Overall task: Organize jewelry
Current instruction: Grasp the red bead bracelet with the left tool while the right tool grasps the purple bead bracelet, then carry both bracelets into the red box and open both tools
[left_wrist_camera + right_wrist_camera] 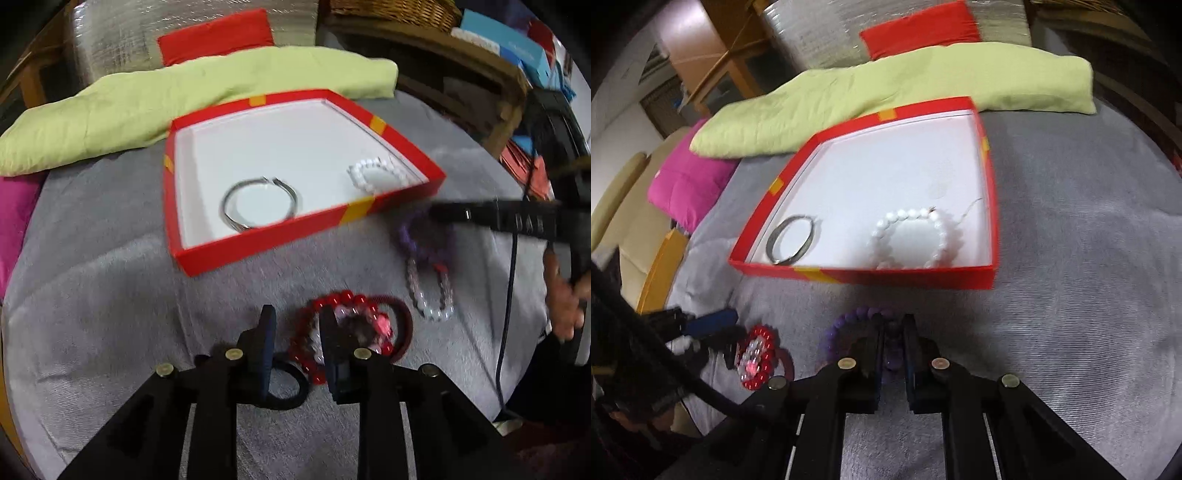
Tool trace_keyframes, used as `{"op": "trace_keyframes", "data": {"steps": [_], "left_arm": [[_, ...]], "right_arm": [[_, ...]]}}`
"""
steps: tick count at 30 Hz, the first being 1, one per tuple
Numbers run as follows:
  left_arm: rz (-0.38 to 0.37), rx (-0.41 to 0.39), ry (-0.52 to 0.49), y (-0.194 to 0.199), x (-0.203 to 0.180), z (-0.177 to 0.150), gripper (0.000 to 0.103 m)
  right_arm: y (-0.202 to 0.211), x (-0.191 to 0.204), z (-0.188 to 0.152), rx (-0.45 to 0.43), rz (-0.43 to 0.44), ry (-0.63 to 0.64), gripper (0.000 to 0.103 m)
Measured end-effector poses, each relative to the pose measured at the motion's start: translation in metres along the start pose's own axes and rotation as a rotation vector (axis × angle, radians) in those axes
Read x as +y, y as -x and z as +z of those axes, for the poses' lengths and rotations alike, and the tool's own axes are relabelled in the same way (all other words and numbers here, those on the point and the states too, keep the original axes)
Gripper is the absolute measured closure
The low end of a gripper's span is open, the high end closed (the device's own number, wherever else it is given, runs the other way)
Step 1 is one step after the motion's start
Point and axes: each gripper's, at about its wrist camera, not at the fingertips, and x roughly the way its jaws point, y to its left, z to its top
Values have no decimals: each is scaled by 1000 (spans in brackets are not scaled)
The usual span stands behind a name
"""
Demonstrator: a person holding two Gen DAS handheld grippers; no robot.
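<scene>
A red box (pixel 258 247) with a white floor holds a silver bangle (pixel 260 203) and a white bead bracelet (pixel 376 171). On the grey cloth in front lies a red bead bracelet (pixel 369 299) with a pale pink one inside it. My left gripper (pixel 297 310) is open; the red bracelet's left arc lies between its fingers without touching the left pad. My right gripper (pixel 895 321) is shut on a purple bead bracelet (pixel 849 317), whose beads show between its fingers. A clear bead bracelet (pixel 432 291) lies just below the purple one.
A dark red hair tie (pixel 402 325) and a black one (pixel 288 391) lie by the red bracelet. A green pillow (pixel 184 96) lies behind the box, a pink cushion (pixel 687 184) to its left. A black cable (pixel 509 295) and a hand (pixel 565 302) are at right.
</scene>
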Motion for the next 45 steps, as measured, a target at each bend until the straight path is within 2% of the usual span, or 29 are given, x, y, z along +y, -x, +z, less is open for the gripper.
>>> {"op": "trace_keyframes", "data": {"steps": [5,9,13,18,20,24,25,27,30,35,45], "left_arm": [[9,49,-23,-12,-2,-4,78],[6,42,-14,-12,-1,-3,82],[-11,24,9,-9,1,0,93],[-26,-6,59,-3,10,3,93],[-40,-23,88,1,15,4,93],[-56,-60,121,8,20,6,93],[-62,-71,128,11,21,6,93],[-74,-92,132,15,21,8,93],[-101,-126,137,23,20,11,93],[-137,-192,140,40,22,15,93],[-190,-286,176,52,30,36,93]], "right_arm": [[0,-10,3,-12,-12,-50,93],[-5,-7,2,14,-3,-45,93],[-8,-3,-1,38,3,-24,90],[-13,0,-2,74,10,-16,90],[-13,2,-2,81,14,2,83],[-13,8,-4,76,13,36,81],[-13,9,-5,73,14,46,81],[-14,14,-7,67,1,81,93],[-11,19,-6,44,-2,96,93],[3,20,-1,-12,60,79,93],[32,23,19,-132,281,-5,93]]}}
